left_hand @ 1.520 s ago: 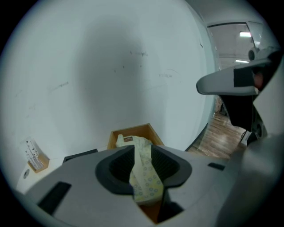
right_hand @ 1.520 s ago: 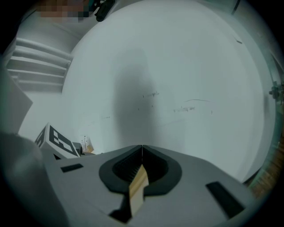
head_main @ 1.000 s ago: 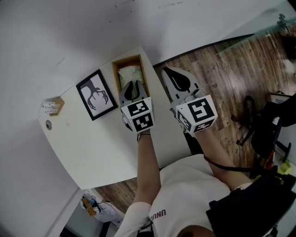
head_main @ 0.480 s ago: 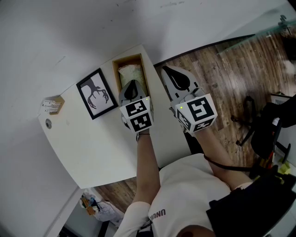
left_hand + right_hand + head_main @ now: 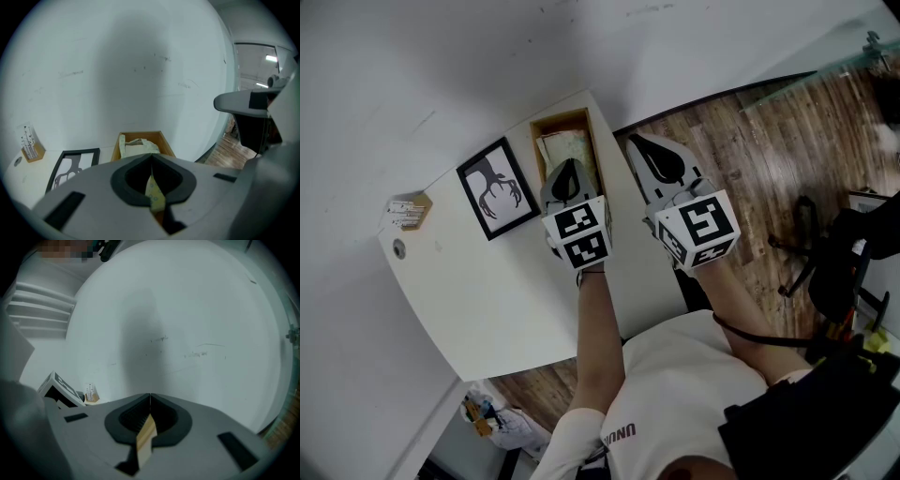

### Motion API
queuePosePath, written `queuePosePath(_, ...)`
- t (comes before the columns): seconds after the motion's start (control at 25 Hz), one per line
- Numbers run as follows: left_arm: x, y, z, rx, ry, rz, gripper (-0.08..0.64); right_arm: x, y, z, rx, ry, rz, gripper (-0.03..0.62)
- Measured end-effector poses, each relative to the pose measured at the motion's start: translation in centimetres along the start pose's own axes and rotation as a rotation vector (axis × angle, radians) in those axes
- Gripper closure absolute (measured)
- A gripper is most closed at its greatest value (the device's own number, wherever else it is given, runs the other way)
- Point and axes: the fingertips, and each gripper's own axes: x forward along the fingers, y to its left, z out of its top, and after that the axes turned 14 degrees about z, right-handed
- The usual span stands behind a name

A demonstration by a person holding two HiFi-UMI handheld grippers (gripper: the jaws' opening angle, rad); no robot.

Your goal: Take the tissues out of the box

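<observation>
Both forearms reached forward side by side over the white bench [image 5: 487,281]. The left claw [image 5: 570,167] hung over the near end of the wooden box [image 5: 166,143], its jaws shut on a sliver of pale patterned tissue. The right claw [image 5: 639,143] sat just right of the box, closed, and the tan strip in its slit could not be identified. The tissues [image 5: 137,147] lay rumpled inside the box, beside a framed picture [image 5: 497,190].

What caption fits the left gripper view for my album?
Left claw pinches a tissue, box just ahead.
</observation>
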Motion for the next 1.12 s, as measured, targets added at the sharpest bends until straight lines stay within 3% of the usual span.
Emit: queuePosePath(1.12, -1.4, 1.0, 2.0, -0.058, -0.083, -0.001, 0.549, 0.1, 0.8, 0.5, -0.009, -0.013, 0.014, 0.572)
